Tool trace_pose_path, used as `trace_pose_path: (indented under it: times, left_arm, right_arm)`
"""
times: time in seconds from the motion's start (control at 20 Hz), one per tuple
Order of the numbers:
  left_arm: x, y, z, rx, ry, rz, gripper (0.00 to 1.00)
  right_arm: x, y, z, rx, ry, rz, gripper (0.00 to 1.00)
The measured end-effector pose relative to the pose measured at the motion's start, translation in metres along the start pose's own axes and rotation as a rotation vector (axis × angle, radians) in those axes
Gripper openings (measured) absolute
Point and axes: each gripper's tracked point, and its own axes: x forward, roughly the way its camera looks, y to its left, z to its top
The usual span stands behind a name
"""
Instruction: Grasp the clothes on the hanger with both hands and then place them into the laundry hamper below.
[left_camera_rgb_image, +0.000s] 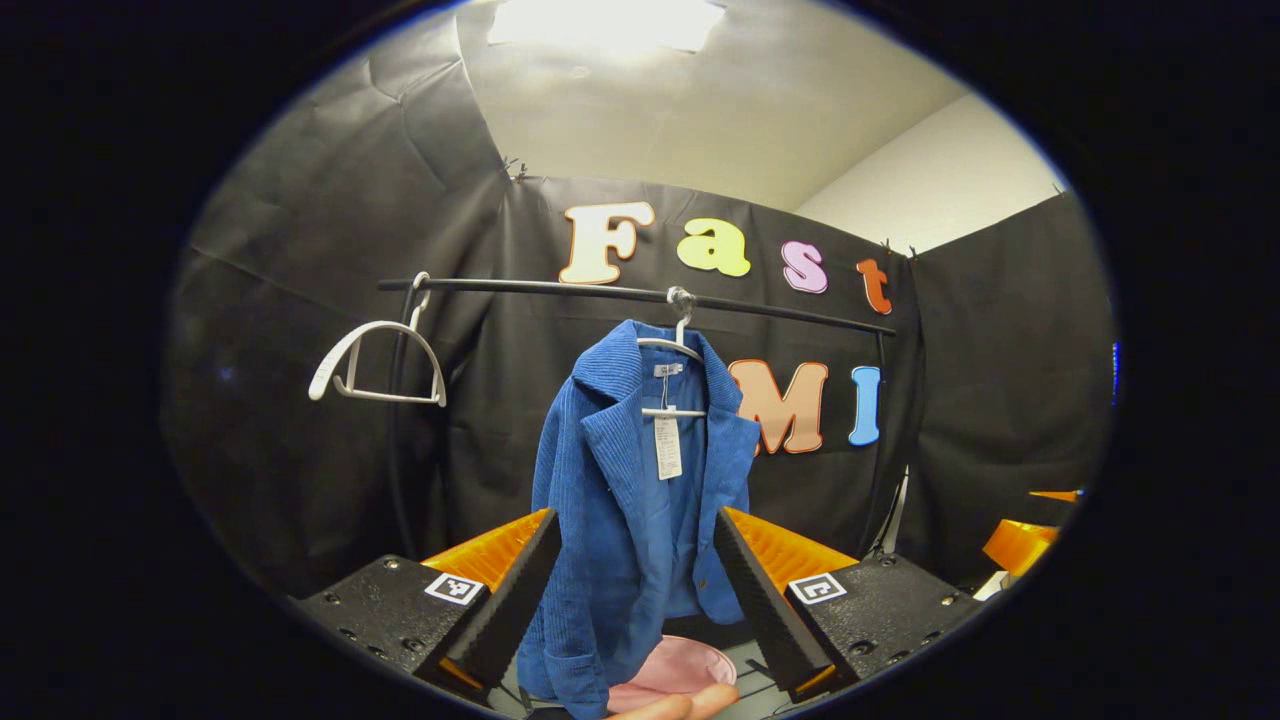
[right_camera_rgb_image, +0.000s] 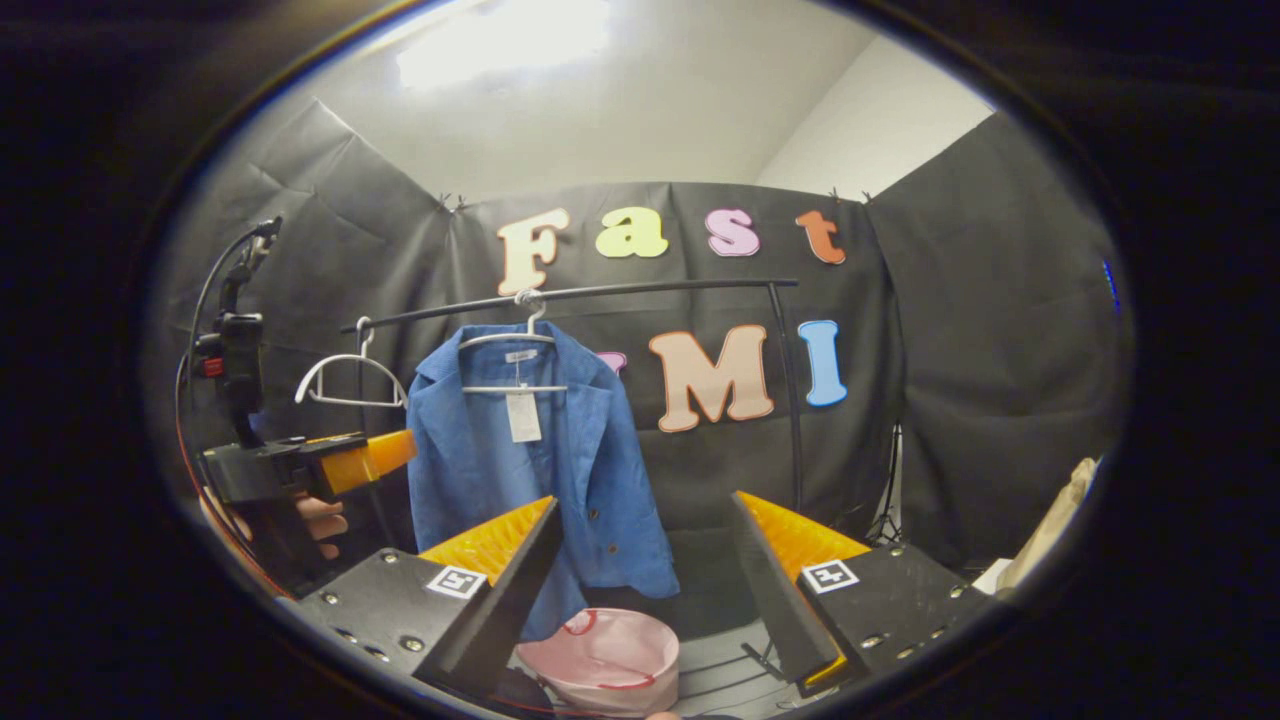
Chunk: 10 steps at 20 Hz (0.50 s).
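Note:
A blue corduroy jacket (left_camera_rgb_image: 620, 480) hangs on a white hanger (left_camera_rgb_image: 672, 345) from the black rail (left_camera_rgb_image: 760, 305), with a paper tag at its collar. My left gripper (left_camera_rgb_image: 636, 520) is open and short of the jacket, its fingers framing the lower half. Below sits the pink laundry hamper (left_camera_rgb_image: 670, 668). In the right gripper view the jacket (right_camera_rgb_image: 530, 470) hangs left of centre, above the hamper (right_camera_rgb_image: 600, 660). My right gripper (right_camera_rgb_image: 645, 500) is open and empty, well back from the cloth. The left gripper (right_camera_rgb_image: 350, 460) shows there beside the jacket's left edge, held by a hand.
An empty white hanger (left_camera_rgb_image: 378, 365) hangs at the rail's left end. The rail's right upright (right_camera_rgb_image: 792, 400) stands right of the jacket. A stand with cables (right_camera_rgb_image: 235, 340) rises at the far left. An orange part of the right gripper (left_camera_rgb_image: 1025, 540) shows at the right edge.

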Motion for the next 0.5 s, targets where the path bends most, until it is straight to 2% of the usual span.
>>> trace_pose_path:
  times: [0.05,0.1,0.2,0.25,0.3,0.35,0.5]
  left_arm:
    - [0.000,0.001,-0.001,0.002,0.000,0.008,0.95]
    - [0.001,0.004,-0.001,0.006,-0.005,0.020,0.92]
    - [-0.001,0.005,0.000,0.019,-0.019,0.026,0.95]
    - [-0.001,0.004,0.000,0.019,-0.023,0.024,0.92]
    - [0.000,0.003,-0.001,0.016,-0.022,0.020,0.95]
    - [0.000,0.004,-0.002,0.011,-0.020,0.020,0.92]
    - [0.003,0.005,-0.002,0.004,-0.015,0.025,0.92]
  right_arm:
    - [0.002,0.001,-0.001,-0.003,0.004,-0.001,1.00]
    - [0.002,0.000,-0.003,-0.008,0.011,-0.003,1.00]
    - [0.002,0.001,-0.009,-0.021,0.023,-0.007,0.99]
    - [0.003,0.001,-0.010,-0.028,0.028,-0.008,0.99]
    - [0.005,0.002,-0.013,-0.032,0.032,-0.009,0.99]
    - [0.006,0.003,-0.015,-0.031,0.036,-0.007,0.96]
    - [0.009,0.005,-0.020,-0.009,0.047,0.006,0.99]
